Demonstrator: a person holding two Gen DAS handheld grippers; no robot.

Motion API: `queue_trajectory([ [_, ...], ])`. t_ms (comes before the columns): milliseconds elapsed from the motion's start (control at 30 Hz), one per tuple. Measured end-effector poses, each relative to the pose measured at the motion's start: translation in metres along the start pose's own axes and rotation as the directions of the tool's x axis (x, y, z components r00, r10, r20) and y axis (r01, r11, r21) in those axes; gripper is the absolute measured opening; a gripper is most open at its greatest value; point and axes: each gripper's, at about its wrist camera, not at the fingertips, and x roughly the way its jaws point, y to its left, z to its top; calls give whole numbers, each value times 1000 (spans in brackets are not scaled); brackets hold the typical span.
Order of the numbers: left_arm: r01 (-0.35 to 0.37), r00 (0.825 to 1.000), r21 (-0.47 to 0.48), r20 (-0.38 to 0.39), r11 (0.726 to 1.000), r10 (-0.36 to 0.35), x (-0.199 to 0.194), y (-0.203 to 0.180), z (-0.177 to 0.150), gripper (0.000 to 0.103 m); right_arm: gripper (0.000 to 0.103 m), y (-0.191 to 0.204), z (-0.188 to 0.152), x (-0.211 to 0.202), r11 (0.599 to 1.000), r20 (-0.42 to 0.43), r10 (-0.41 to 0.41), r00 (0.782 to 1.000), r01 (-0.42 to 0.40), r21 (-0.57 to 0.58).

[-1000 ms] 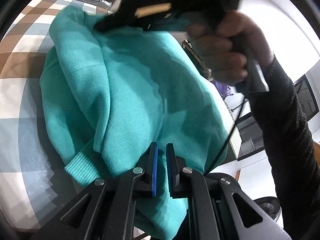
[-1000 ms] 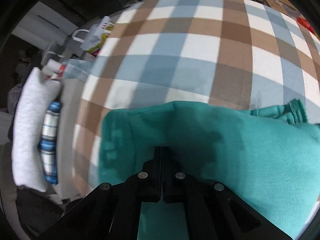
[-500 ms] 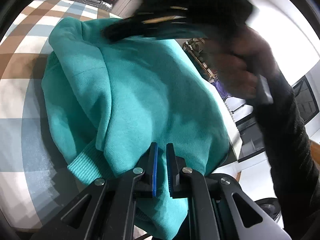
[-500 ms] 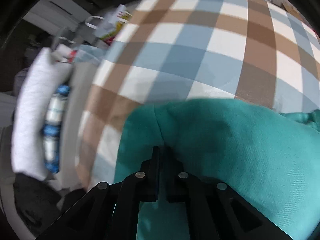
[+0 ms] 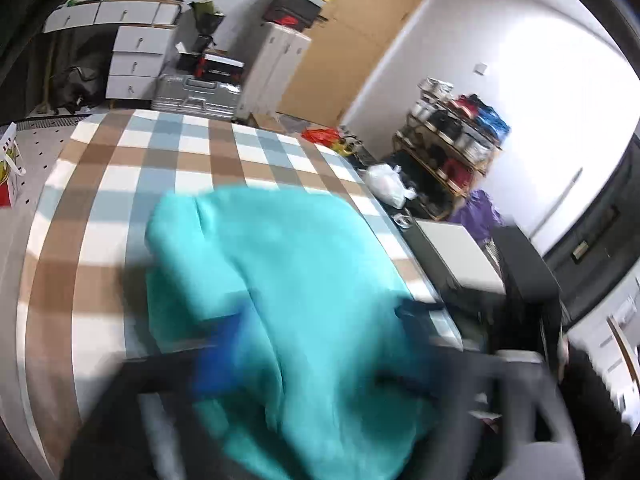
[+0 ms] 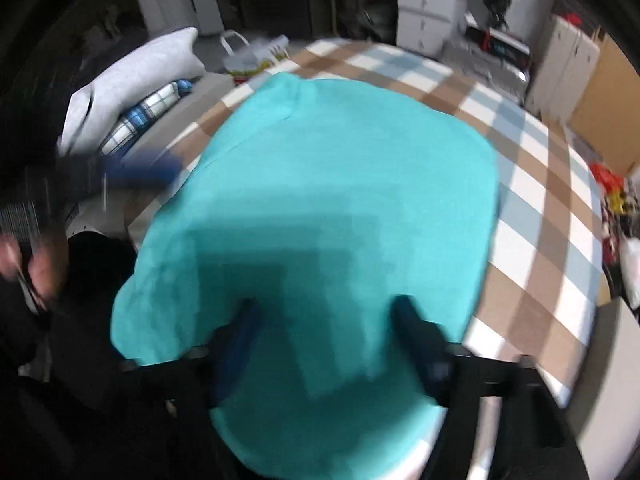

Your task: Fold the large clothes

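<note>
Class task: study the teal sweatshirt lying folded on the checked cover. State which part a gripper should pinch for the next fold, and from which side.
Pinch the near edge of the teal sweatshirt, coming in low from the person's side. That edge overhangs the checked cover and is free, and the open right gripper already straddles it.

Motion blur smears the left gripper (image 5: 320, 340), and the teal garment's (image 6: 340, 208) near edge runs out of frame.
</note>
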Motion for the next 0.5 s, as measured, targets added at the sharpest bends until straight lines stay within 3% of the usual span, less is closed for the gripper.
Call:
queue_trajectory([
  [100, -89, 991, -20, -103, 996, 86, 46, 21, 7, 86, 89, 4, 2, 7, 999, 43, -13, 999, 11, 33],
  [200, -75, 976, -112, -214, 991, 50, 74, 56, -13, 78, 85, -8, 1, -1, 995, 80, 38, 996, -45, 88],
  [267, -44, 982, -132, -190, 990, 18, 69, 59, -21, 78, 67, -21, 2, -9, 990, 90, 66, 994, -77, 115],
  [333, -63, 979, -88, -197, 994, 44, 64, 54, -20, 79, 38, -33, 5, -17, 987, 78, 92, 993, -101, 125],
  [400, -59, 981, -84, -190, 995, 42, 64, 58, -23, 79, 19, -44, 13, -24, 983, 63, 123, 990, -130, 126],
  [500, -52, 982, -81, -185, 995, 36, 61, 61, -26, 79, 20, -67, 39, -31, 971, 116, 115, 986, -137, 197],
])
